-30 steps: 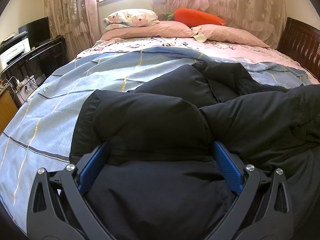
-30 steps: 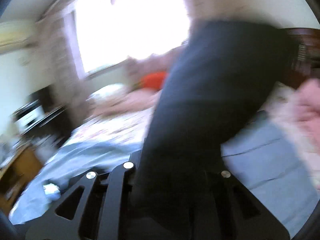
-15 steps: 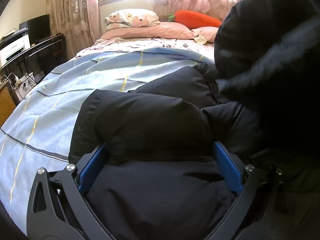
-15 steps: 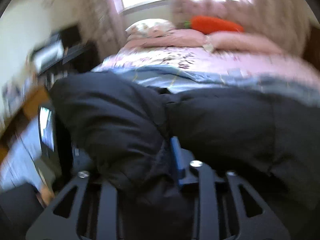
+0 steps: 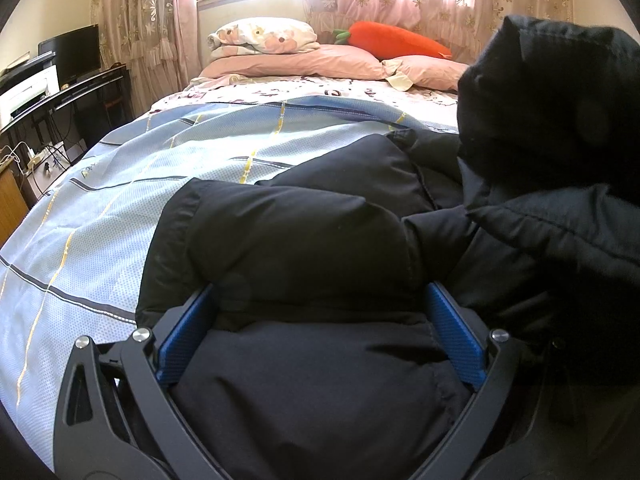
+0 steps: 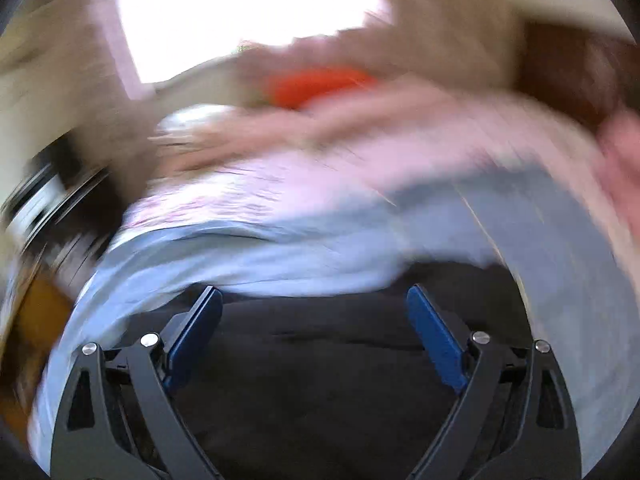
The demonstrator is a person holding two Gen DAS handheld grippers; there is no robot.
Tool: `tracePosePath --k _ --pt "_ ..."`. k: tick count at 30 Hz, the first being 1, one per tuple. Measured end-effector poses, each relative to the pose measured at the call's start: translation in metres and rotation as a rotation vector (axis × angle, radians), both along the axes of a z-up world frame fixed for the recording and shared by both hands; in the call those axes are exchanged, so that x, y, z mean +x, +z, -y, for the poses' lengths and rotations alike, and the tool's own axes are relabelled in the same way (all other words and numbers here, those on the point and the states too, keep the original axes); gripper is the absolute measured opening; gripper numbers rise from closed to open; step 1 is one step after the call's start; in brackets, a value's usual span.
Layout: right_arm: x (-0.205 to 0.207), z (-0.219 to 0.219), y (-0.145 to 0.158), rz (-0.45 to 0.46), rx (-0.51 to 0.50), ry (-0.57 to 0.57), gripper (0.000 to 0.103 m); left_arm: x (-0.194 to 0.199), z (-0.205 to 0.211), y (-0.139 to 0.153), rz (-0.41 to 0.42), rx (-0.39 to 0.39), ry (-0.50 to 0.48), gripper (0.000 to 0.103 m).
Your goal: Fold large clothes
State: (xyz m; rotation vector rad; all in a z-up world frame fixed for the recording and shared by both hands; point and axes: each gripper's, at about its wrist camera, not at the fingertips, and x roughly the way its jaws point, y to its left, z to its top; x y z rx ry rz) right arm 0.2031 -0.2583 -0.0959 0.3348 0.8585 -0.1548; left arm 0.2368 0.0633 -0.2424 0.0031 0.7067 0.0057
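Observation:
A black padded jacket (image 5: pixel 304 240) lies on the blue checked bed cover (image 5: pixel 120 200). A folded part of it (image 5: pixel 560 120) is piled up at the right. My left gripper (image 5: pixel 320 300) is open, its blue pads wide apart, resting on the jacket's near part with fabric bulging between the jaws. In the blurred right wrist view my right gripper (image 6: pixel 314 300) is open and empty above the black jacket (image 6: pixel 320 380), jaws wide apart.
Pink pillows (image 5: pixel 304 62), a floral pillow (image 5: pixel 260 36) and an orange carrot plush (image 5: pixel 396 40) lie at the bed's head under the window. A desk with a monitor (image 5: pixel 72 54) stands left of the bed. A dark wooden headboard (image 6: pixel 576 68) stands at the right.
My right gripper swung the held jacket part over to the left, let go of it and opened. The folded part now rests lower at the right. My left gripper has not moved.

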Motion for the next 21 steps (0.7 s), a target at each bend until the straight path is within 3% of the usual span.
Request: tracePosePath --k 2,3,5,11,13,16,18,21 --pt "0.011 -0.004 -0.051 -0.097 -0.066 0.016 0.082 0.0 0.0 0.0 0.001 -0.002 0.0 0.101" --pt "0.007 -0.018 -0.076 -0.07 -0.218 0.036 0.083 0.0 -0.001 0.0 0.002 -0.005 -0.002 0.101" --pt "-0.003 -0.029 -0.086 -0.012 -0.31 -0.001 0.083 0.001 -0.001 0.001 0.004 -0.012 -0.002 0.101" --pt "-0.003 -0.02 -0.086 -0.048 -0.259 0.005 0.085 0.004 -0.001 0.005 -0.008 -0.005 -0.002 0.101" --pt "0.002 -0.021 -0.09 -0.057 -0.256 0.006 0.085 -0.002 -0.002 0.019 0.003 0.006 0.04 0.101" --pt "0.005 -0.019 -0.095 -0.061 -0.245 0.009 0.085 -0.039 -0.016 0.086 0.201 -0.146 0.229 0.1" --pt "0.004 -0.02 -0.094 -0.059 -0.243 0.009 0.085 -0.061 -0.006 0.141 0.329 -0.177 0.234 0.101" --pt "0.002 -0.021 -0.094 -0.052 -0.244 0.007 0.085 -0.077 0.054 0.207 0.446 -0.005 0.06 0.101"
